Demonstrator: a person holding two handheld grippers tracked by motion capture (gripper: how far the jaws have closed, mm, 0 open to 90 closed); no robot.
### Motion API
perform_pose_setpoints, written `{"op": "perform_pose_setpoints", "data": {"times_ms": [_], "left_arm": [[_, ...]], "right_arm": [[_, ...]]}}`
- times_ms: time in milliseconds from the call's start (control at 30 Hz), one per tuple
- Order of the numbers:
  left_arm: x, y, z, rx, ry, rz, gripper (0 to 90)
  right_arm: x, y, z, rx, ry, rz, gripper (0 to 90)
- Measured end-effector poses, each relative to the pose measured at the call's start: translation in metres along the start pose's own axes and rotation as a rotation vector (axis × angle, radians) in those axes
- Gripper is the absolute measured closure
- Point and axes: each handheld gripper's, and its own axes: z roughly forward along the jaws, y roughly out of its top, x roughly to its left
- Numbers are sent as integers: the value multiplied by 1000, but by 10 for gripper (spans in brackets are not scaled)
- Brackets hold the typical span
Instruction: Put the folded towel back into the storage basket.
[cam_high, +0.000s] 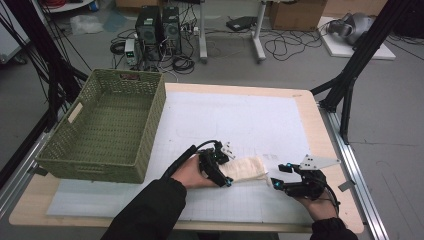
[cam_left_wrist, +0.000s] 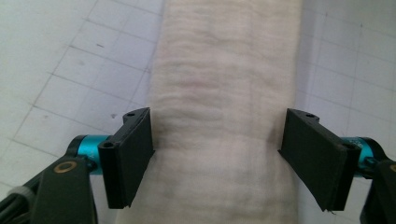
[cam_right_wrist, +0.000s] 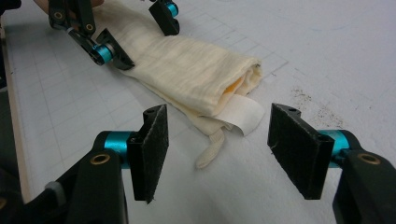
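Item: folded cream cloth (cam_high: 246, 168), a narrow, soft bundle of several layers lying flat on the white gridded mat (cam_high: 260, 125) near the front edge of the table (cam_high: 320, 125), between the two hand-held tools. Its end toward the right hand shows stacked fold edges, a white label (cam_right_wrist: 243, 116) and a short loose tail of fabric, as the right gripper view presents them; the lie suggests a folding job finished or nearly so, the bundle kept long and straight so it can be lifted without falling open. Item: left gripper (cam_left_wrist: 219, 158), poised over the cloth's end nearest the left hand, jaws straddling the full width of the bundle. In its own view the pads stand at the cloth's two edges, the left-hand pad at or just touching the fabric, the other apart from it; no pinch or bunching shows, so this reads as released, spread about as wide as the cloth itself. Item: right gripper (cam_right_wrist: 212, 154), held low just short of the labelled end, jaws parted wider than the tail, nothing between them, touching nothing. Item: green woven basket (cam_high: 105, 125), standing on the table's left side, well apart from the cloth, nothing visible inside; a likely destination, by judgement only.
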Motion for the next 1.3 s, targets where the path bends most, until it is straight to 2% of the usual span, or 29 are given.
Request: {"op": "perform_pose_setpoints", "data": {"times_ms": [100, 167, 300, 467, 1067, 1300], "left_arm": [[0, 0, 1, 0, -1, -1, 221], [-1, 0, 1, 7, -2, 13, 201], [-3, 1, 3, 10, 15, 24, 193], [-5, 1, 3, 13, 44, 29, 237], [-6, 3, 2, 27, 73, 19, 319], [-2, 5, -1, 25, 97, -3, 470]], "right_arm": [[0, 0, 0, -3, -2, 1, 374], [0, 0, 0, -3, -3, 1, 373], [0, 0, 0, -3, -1, 0, 373], [0, 1, 0, -5, -3, -2, 373], [1, 2, 0, -3, -3, -5, 372], [0, 2, -1, -6, -9, -3, 372]]}}
